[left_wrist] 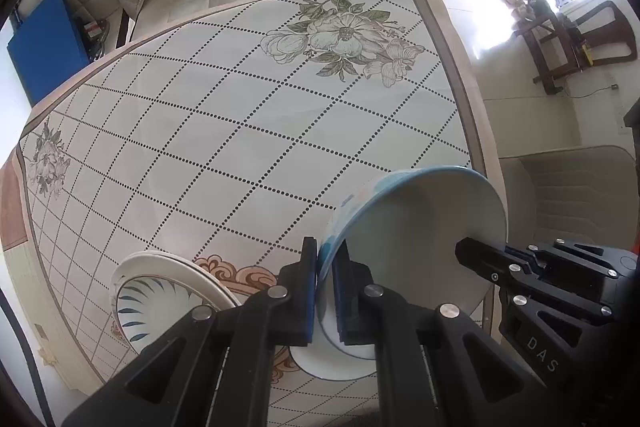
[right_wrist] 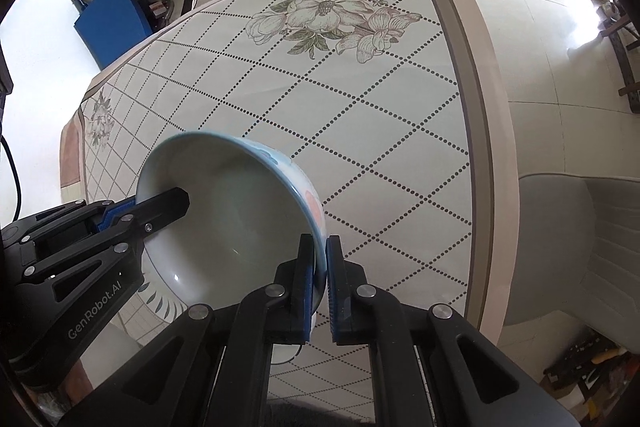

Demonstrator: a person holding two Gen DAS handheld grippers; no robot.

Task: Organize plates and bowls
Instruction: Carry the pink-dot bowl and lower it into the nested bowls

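- Left tongs (left_wrist: 327, 287) are clenched on one side of the blue-rimmed bowl's (left_wrist: 416, 227) wall.
- Right tongs (right_wrist: 320, 279) grasp the opposite side.
- The bowl hangs above the floral worktop (left_wrist: 224, 115), beside a stack of leaf-patterned plates (left_wrist: 160, 295).

Left hand-held gripper (left_wrist: 327, 291): at 6 o'clock of its own view, pointing steeply down; also seen at 9 o'clock of the right wrist view, reaching in from the left edge.
Left jaws: pressed together on the bowl (left_wrist: 416, 227) rim, one finger (left_wrist: 306, 291) outside the wall, the other inside.
Right hand-held gripper (right_wrist: 320, 283): at 6 o'clock of its own view, angled steeply down; also seen at 4 o'clock of the left wrist view, entering from the right edge.
Right jaws: clamped on the opposite rim, one finger (right_wrist: 338, 283) outside, the other inside.
Relative pose: facing each other across the bowl, fingertips apart, not touching.
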